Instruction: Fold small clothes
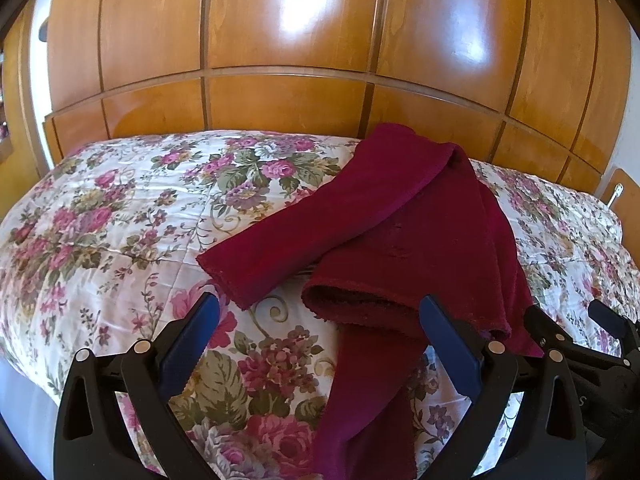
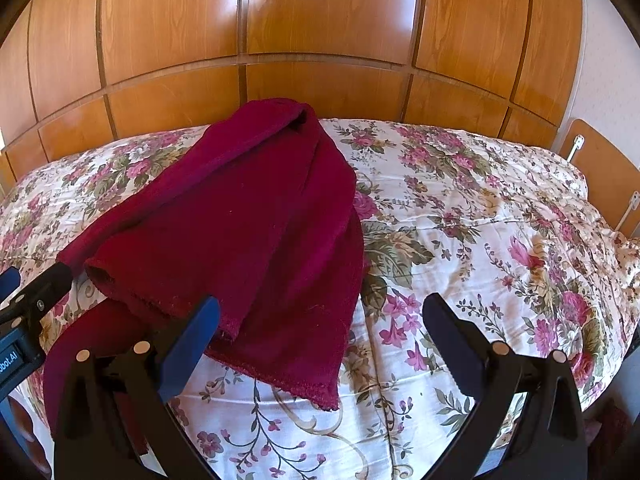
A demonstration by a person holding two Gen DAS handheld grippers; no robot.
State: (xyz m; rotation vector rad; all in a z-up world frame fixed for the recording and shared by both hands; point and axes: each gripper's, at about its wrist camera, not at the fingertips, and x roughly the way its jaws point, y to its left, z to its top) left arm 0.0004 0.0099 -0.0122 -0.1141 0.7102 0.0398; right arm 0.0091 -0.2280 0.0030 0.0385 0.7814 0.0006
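Left wrist view first: the left gripper [image 1: 319,305] has its blue-padded black fingers spread wide with nothing between them, hovering low over a bed covered by a white quilted bedspread with pink and purple flowers [image 1: 120,216]. Bit further right, a dark red fleecy garment [image 1: 400,224] lies loosely draped on the bedspread, one long part reaching out to the left and another running down toward the camera between the fingers. Its rolled hem sits just ahead of the right-hand finger. At the far right edge you can see the black frame of the other tool [image 1: 592,344]. Behind it all is a glossy orange-brown panelled wooden wardrobe wall [image 1: 288,40]. Right wrist view: the same red garment fills the left half, its lower edge lying just past the left finger, and the right gripper [image 2: 321,305] is also wide apart and holding nothing, over bare floral bedspread.
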